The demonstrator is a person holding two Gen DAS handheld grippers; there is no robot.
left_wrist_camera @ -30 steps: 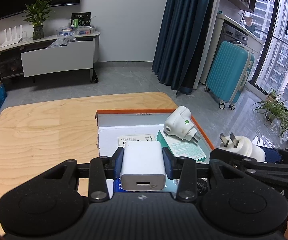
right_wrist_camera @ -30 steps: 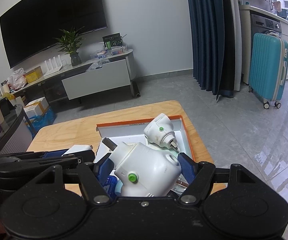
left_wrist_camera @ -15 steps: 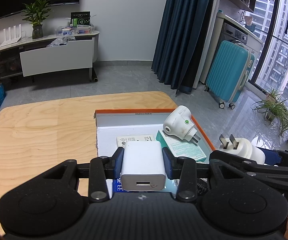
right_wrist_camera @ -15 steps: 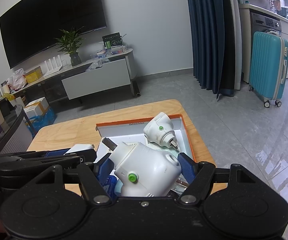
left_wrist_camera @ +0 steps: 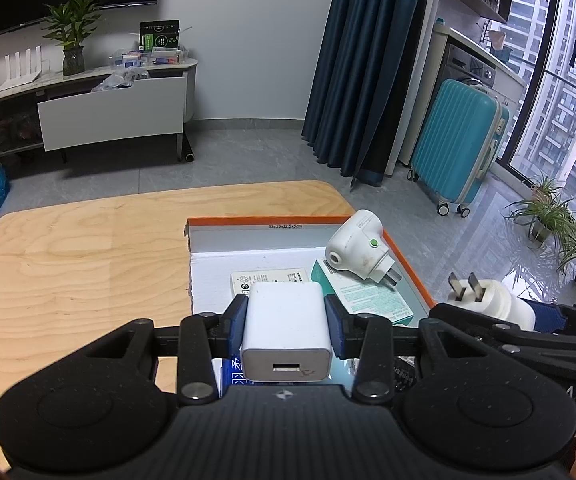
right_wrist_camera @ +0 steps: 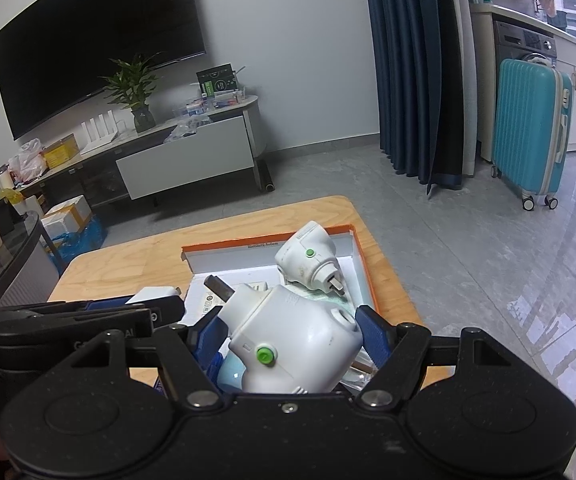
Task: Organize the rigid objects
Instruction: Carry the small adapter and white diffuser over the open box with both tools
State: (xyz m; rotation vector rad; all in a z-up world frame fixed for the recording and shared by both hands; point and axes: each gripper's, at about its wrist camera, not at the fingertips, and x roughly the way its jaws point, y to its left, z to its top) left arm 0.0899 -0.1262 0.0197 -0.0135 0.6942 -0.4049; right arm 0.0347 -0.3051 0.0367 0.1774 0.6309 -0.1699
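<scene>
The left hand-held gripper is clamped on a white USB charger block, one blue pad on each side face. The block's long axis runs near to far; its USB port faces the camera. It is held above the near end of an orange-rimmed open box that sits on the wooden bench. The right hand-held gripper is closed across a wide white plug-in device with a green button, its blue pads pressing the left and right sides. This device's long axis runs from near right to far left, with its flat metal prongs pointing to the far left and tilted upward. It also hangs over the near part of the box. A second white plug-in device lies inside the box at the far right, resting on a teal-and-white carton, its prongs pointing to the near right. A cream leaflet lies flat on the box floor, left of the carton.
</scene>
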